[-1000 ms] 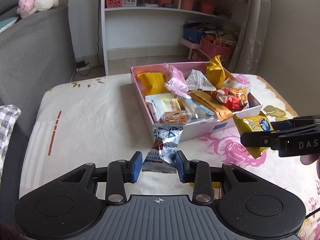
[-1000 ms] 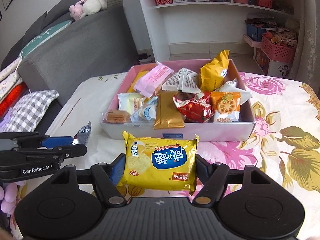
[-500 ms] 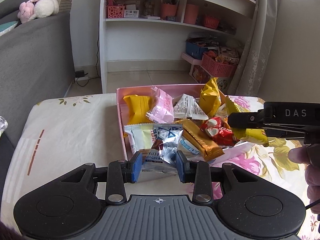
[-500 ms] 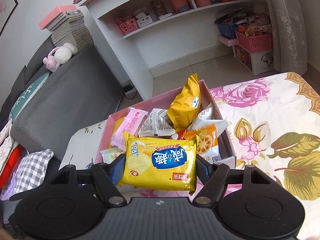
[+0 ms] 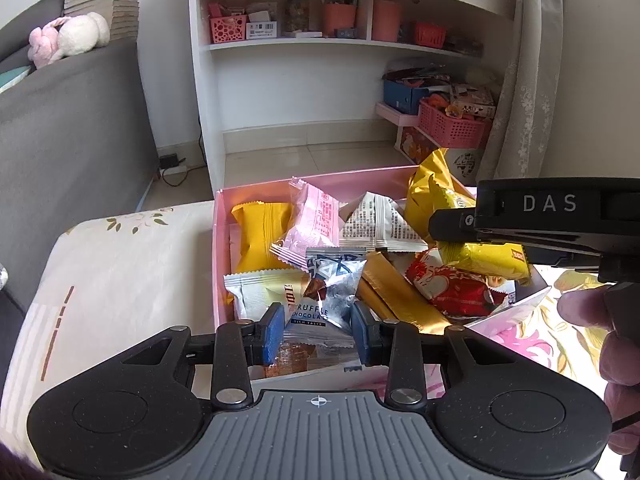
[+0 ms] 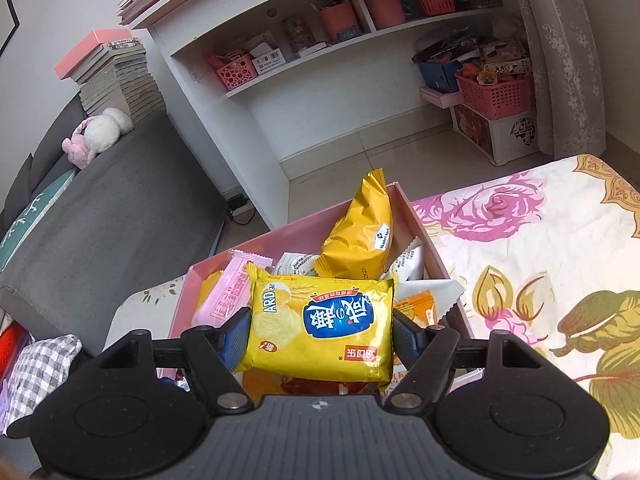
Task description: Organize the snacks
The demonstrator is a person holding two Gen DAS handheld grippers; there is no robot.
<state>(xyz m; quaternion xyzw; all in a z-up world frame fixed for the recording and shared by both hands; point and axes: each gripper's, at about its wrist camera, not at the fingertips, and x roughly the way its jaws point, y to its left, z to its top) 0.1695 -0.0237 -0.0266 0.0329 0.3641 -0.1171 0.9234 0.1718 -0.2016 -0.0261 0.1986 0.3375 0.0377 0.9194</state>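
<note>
Left gripper [image 5: 319, 328]: clamped on silver truffle chocolate packet [image 5: 330, 280], over pink box [image 5: 256, 196].
Right gripper [image 6: 322, 332]: gripping yellow cracker pack [image 6: 320, 326] above it.

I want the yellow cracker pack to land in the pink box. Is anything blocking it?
No lid or cover shows. The cracker pack hangs over the open pink box, but snacks already pile underneath.

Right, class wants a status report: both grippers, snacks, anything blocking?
Left gripper shut on truffle chocolate packet. Right gripper shut on yellow biscuit pack. Both over crowded pink box.
</note>
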